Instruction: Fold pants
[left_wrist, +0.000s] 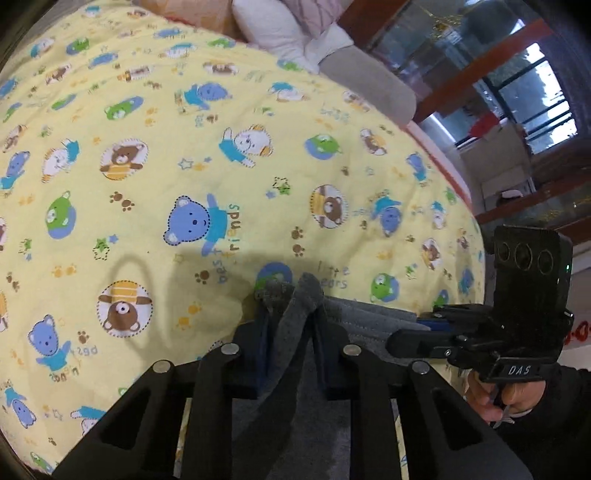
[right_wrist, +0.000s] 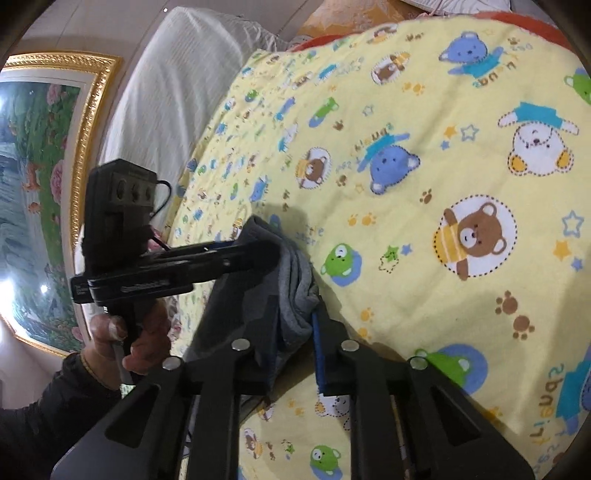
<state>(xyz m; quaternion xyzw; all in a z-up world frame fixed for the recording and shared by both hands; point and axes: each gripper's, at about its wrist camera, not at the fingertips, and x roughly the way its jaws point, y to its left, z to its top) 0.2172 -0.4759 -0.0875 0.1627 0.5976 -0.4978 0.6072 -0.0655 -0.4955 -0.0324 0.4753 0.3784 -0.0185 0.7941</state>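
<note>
Grey pants (left_wrist: 369, 317) lie bunched at the near edge of a yellow bear-print blanket (left_wrist: 221, 166). My left gripper (left_wrist: 293, 317) is shut on a fold of that grey cloth, which stands up between its blue pads. Just to the right, my right gripper (left_wrist: 413, 328) comes in sideways at the same edge, held by a hand (left_wrist: 517, 398). In the right wrist view my right gripper (right_wrist: 295, 321) is shut on a thick wad of the grey pants (right_wrist: 295, 273). My left gripper (right_wrist: 258, 251) reaches in from the left onto the same wad, a hand (right_wrist: 140, 343) on its grip.
The yellow blanket (right_wrist: 443, 184) covers a bed. White pillows (left_wrist: 280, 33) and a grey cushion (left_wrist: 369, 85) sit at its far end, with wood-framed windows (left_wrist: 517, 92) beyond. A gold-framed painting (right_wrist: 37, 166) and white bedding (right_wrist: 177, 85) lie to the left.
</note>
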